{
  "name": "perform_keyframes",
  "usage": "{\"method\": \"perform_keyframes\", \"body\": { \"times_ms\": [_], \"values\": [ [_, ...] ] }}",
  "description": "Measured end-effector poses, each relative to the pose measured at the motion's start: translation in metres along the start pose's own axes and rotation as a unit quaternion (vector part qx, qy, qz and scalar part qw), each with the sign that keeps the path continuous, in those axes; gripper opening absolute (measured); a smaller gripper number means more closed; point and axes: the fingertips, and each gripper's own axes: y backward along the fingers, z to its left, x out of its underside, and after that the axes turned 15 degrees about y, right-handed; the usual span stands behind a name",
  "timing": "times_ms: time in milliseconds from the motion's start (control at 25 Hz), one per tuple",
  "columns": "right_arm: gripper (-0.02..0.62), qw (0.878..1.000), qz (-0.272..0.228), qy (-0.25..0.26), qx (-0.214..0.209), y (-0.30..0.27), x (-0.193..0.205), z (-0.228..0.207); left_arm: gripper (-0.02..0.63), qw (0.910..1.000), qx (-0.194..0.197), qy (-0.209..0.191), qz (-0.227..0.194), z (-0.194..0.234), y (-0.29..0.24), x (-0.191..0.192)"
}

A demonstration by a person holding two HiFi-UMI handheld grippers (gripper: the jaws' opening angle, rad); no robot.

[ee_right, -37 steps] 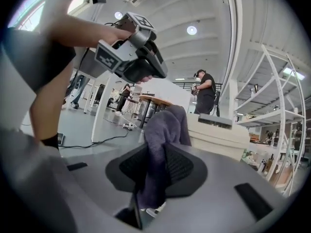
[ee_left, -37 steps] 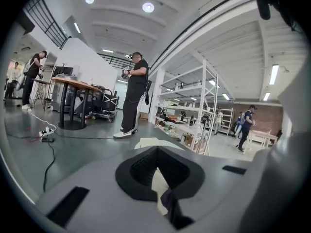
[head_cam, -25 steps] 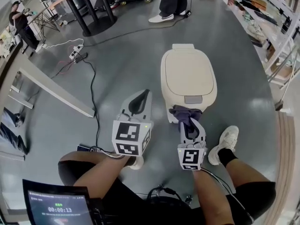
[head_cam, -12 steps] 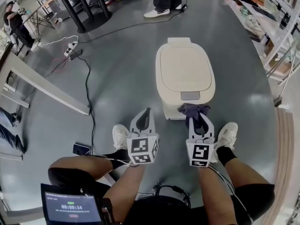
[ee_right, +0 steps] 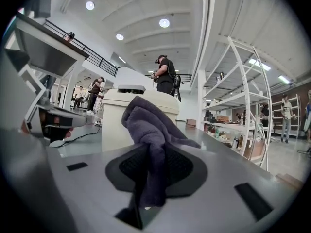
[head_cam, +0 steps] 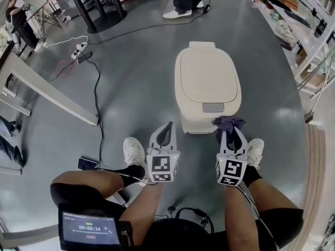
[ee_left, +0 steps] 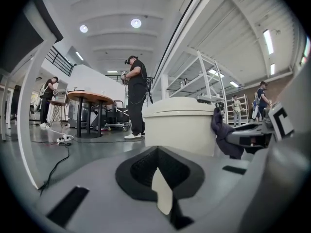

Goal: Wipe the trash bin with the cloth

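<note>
A cream trash bin [head_cam: 207,85] with its lid shut stands on the grey floor ahead of me. My right gripper [head_cam: 230,130] is shut on a dark purple-grey cloth [head_cam: 228,122], which touches the bin's near wall at its right corner. In the right gripper view the cloth [ee_right: 151,130] bunches up over the jaws, with the bin [ee_right: 119,123] just behind it. My left gripper [head_cam: 167,126] hangs shut and empty to the left, short of the bin. From the left gripper view I see the bin [ee_left: 180,123] and the cloth [ee_left: 223,135] at its right side.
A black cable [head_cam: 97,106] runs across the floor on the left to a power strip [head_cam: 79,49]. A phone [head_cam: 86,163] lies by my left shoe [head_cam: 133,151]. Metal shelving [head_cam: 309,30] lines the right. A person [head_cam: 180,4] stands beyond the bin.
The right gripper has carried the cloth rightward along the bin's near wall to its right corner. The left gripper has shifted right and drawn back toward me.
</note>
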Motion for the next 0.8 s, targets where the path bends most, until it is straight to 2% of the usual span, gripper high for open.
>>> {"method": "perform_keyframes", "body": {
  "times_ms": [120, 240, 360, 520, 640, 800],
  "values": [
    [0.089, 1.0, 0.004, -0.003, 0.009, 0.009, 0.004, 0.0, 0.0, 0.9999, 0.007, 0.007, -0.01, -0.003, -0.001, -0.003],
    [0.087, 1.0, -0.005, 0.003, -0.003, 0.021, 0.0, 0.023, 0.0, 0.9997, 0.012, 0.001, -0.02, -0.002, 0.0, -0.007],
    [0.089, 0.999, -0.021, 0.005, -0.03, 0.023, -0.019, 0.061, 0.0, 0.9998, 0.006, 0.005, -0.017, 0.009, 0.002, -0.005],
    [0.089, 0.995, -0.045, 0.005, -0.085, 0.016, -0.035, 0.117, 0.0, 0.9998, -0.008, 0.015, -0.007, 0.02, 0.004, 0.003],
    [0.089, 0.992, -0.044, 0.003, -0.115, 0.004, -0.034, 0.145, 0.0, 0.9996, -0.017, 0.02, -0.008, 0.026, 0.006, 0.006],
    [0.087, 0.991, -0.036, 0.002, -0.132, -0.017, -0.026, 0.166, 0.0, 0.9992, -0.033, 0.021, -0.001, 0.036, 0.007, 0.011]
  ]
}}
